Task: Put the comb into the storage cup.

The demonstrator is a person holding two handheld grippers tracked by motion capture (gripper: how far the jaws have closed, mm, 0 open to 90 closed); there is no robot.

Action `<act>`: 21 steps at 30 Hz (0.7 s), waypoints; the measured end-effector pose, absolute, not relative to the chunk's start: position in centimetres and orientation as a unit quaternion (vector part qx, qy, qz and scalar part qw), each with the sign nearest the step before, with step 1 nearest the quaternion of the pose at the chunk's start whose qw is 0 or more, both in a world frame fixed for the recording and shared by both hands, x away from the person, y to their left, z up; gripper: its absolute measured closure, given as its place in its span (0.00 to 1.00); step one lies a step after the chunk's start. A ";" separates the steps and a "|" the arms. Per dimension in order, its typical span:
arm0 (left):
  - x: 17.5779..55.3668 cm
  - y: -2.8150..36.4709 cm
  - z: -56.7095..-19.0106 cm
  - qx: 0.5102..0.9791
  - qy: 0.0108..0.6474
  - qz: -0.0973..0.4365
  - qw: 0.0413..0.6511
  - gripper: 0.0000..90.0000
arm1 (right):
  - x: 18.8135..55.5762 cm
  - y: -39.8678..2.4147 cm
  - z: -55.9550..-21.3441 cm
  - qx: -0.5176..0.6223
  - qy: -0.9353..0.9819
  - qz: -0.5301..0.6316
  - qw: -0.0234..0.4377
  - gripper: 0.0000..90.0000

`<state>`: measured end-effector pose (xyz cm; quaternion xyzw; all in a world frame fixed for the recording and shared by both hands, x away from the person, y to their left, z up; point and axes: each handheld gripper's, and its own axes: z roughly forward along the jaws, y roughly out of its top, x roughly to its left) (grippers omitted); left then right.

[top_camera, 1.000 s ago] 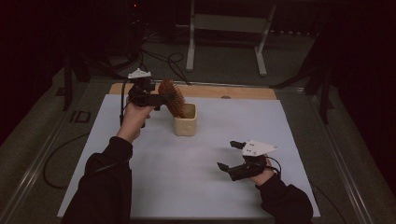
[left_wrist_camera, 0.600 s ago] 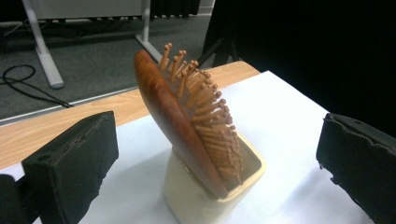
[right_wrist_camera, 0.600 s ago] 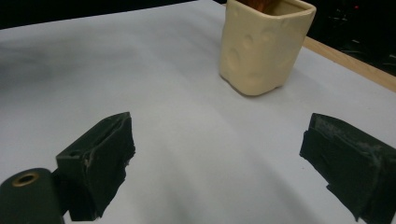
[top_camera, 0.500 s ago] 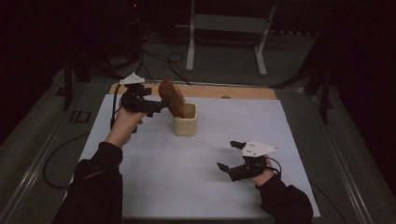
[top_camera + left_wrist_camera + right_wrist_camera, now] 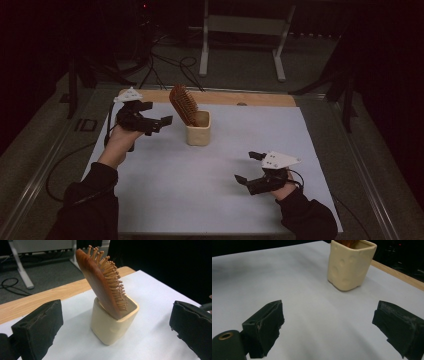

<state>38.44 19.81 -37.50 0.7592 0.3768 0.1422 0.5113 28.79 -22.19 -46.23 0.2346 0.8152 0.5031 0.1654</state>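
Note:
A wooden hairbrush (image 5: 181,103) (image 5: 100,277) stands head-up in a cream square cup (image 5: 198,131) (image 5: 113,322) (image 5: 349,263), leaning to the left with its bristles facing the cup's inside. My left gripper (image 5: 159,114) (image 5: 117,330) is open and empty, a short way left of the brush and apart from it. Near the table's front right my right gripper (image 5: 249,166) (image 5: 329,327) rests low over the white sheet, open with nothing between its jaws, pointing toward the cup.
A white sheet (image 5: 210,190) covers the table, with a wooden strip (image 5: 260,99) along its far edge. Beyond stand a metal frame (image 5: 240,35) and cables (image 5: 165,60) on the dark floor.
My left gripper has let go of the brush and drawn back to the left. The brush now stands by itself in the cup. The right gripper has stayed still.

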 end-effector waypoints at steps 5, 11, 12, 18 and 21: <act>37.4 20.7 -38.1 0.760 0.369 0.148 0.515 0.00 | 28.7 -22.6 -46.3 0.237 0.815 0.502 0.168 0.09; 36.2 21.3 -38.8 0.763 0.364 0.148 0.513 0.00 | 28.6 -22.6 -46.2 0.239 0.813 0.504 0.167 0.09; 35.9 21.4 -38.9 0.763 0.364 0.147 0.514 0.00 | 28.6 -22.6 -46.2 0.239 0.813 0.504 0.167 0.09; 34.6 21.8 -40.2 0.767 0.352 0.136 0.518 0.00 | 28.4 -22.9 -46.4 0.240 0.814 0.501 0.168 0.09; 34.0 22.1 -40.9 0.770 0.349 0.135 0.516 0.00 | 28.3 -23.2 -46.4 0.243 0.812 0.503 0.168 0.09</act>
